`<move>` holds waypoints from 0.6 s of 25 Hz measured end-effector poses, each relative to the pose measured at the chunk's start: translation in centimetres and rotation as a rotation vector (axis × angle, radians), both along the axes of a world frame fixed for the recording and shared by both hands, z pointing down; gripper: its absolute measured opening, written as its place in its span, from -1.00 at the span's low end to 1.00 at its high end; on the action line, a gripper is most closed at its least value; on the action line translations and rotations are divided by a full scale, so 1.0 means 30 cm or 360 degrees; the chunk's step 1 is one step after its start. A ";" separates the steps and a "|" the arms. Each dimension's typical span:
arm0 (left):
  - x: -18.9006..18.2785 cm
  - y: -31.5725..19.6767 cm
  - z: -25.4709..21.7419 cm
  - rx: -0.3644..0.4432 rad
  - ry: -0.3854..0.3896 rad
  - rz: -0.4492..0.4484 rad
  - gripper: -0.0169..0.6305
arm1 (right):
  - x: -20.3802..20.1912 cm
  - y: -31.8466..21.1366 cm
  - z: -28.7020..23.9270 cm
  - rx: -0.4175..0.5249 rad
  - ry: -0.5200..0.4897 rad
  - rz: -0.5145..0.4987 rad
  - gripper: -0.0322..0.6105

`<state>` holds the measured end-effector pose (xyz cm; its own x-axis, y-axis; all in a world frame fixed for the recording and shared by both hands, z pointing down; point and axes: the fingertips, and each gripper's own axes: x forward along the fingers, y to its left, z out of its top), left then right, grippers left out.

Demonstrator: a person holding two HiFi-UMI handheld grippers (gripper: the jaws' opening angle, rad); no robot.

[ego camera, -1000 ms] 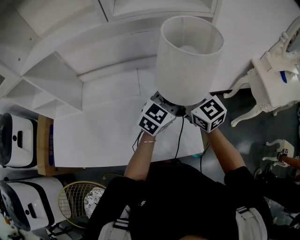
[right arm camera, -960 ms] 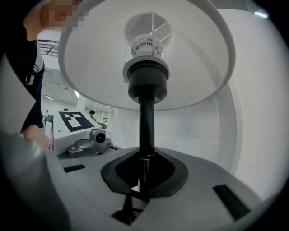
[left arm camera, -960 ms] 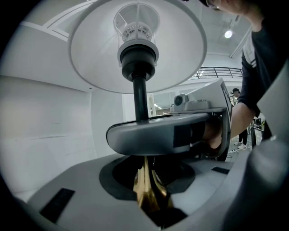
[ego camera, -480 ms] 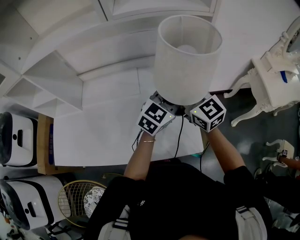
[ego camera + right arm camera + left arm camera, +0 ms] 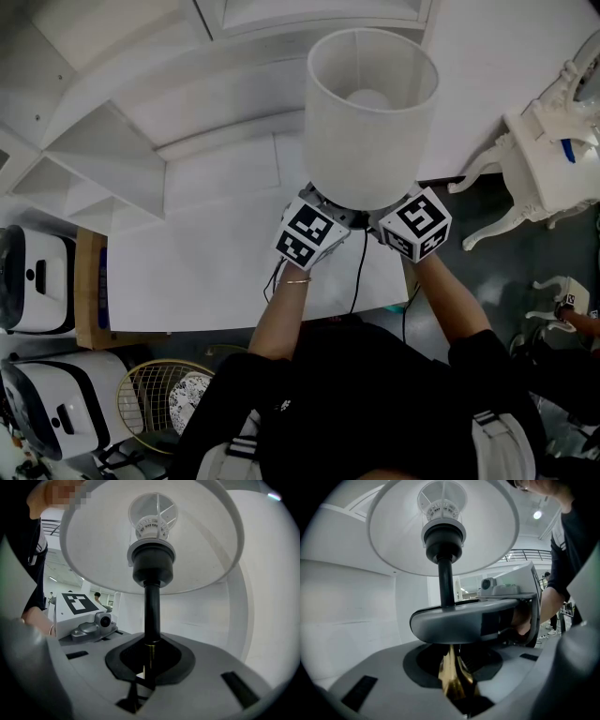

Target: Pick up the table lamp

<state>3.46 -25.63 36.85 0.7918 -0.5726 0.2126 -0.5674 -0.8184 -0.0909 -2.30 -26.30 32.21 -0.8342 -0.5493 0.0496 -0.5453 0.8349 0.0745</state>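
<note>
Left gripper (image 5: 452,682): jaws part-way closed and clamped on the gold lower section (image 5: 451,670) of the table lamp's stem, low down under the shade. The table lamp (image 5: 370,122) stands upright between the two grippers at the near edge of the white table (image 5: 206,272); its white shade (image 5: 373,84) hides both sets of jaws from the head view; its black cord (image 5: 359,272) hangs over the table edge. Right gripper (image 5: 144,670): jaws nearly together and clamped on the thin black stem (image 5: 151,611), opposite the left gripper.

Step in hand, as judged: the two-sided grasp is made; whether the base has left the table cannot be told.

Next move, as judged: raise both grippers together and at the same rate; keep the stem vertical so that the shade does not tip; allow slack for the cord.
</note>
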 end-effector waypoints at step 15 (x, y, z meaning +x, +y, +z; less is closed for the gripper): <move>0.007 0.002 -0.002 0.0006 -0.0005 0.0003 -0.60 | 0.003 -0.001 0.013 -0.0018 0.0010 0.0001 -0.77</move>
